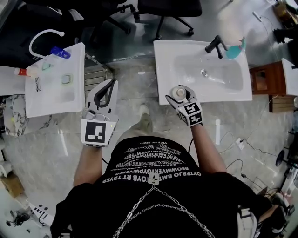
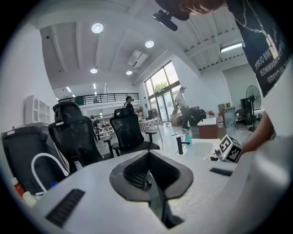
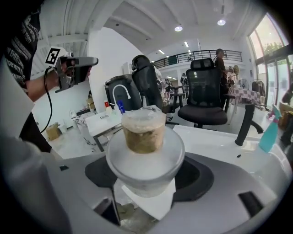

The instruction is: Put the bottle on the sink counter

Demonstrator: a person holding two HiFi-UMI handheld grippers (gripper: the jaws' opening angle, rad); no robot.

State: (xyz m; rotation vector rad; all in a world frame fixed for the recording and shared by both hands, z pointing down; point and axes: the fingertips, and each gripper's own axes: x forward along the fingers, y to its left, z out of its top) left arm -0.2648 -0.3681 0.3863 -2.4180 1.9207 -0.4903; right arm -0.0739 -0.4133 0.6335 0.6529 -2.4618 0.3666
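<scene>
A frosted white bottle (image 1: 177, 92) with a brownish top is clamped between the jaws of my right gripper (image 1: 179, 95). In the head view it hangs over the front left corner of the white sink counter (image 1: 163, 56). Whether it touches the counter I cannot tell. In the right gripper view the bottle (image 3: 144, 148) fills the centre, top pointing away, and hides the gap of the right gripper (image 3: 145, 183). My left gripper (image 1: 111, 84) is held over the floor between the two counters, shut with nothing in it. Its jaws meet at the tip in the left gripper view (image 2: 149, 155).
A black faucet (image 1: 215, 45) and a teal spray bottle (image 1: 235, 49) stand at the back of the basin (image 1: 209, 74). A second white counter (image 1: 56, 95) at the left holds small items and a blue bottle (image 1: 60, 52). Office chairs (image 1: 170, 9) stand beyond. A brown cabinet (image 1: 265, 79) is at the right.
</scene>
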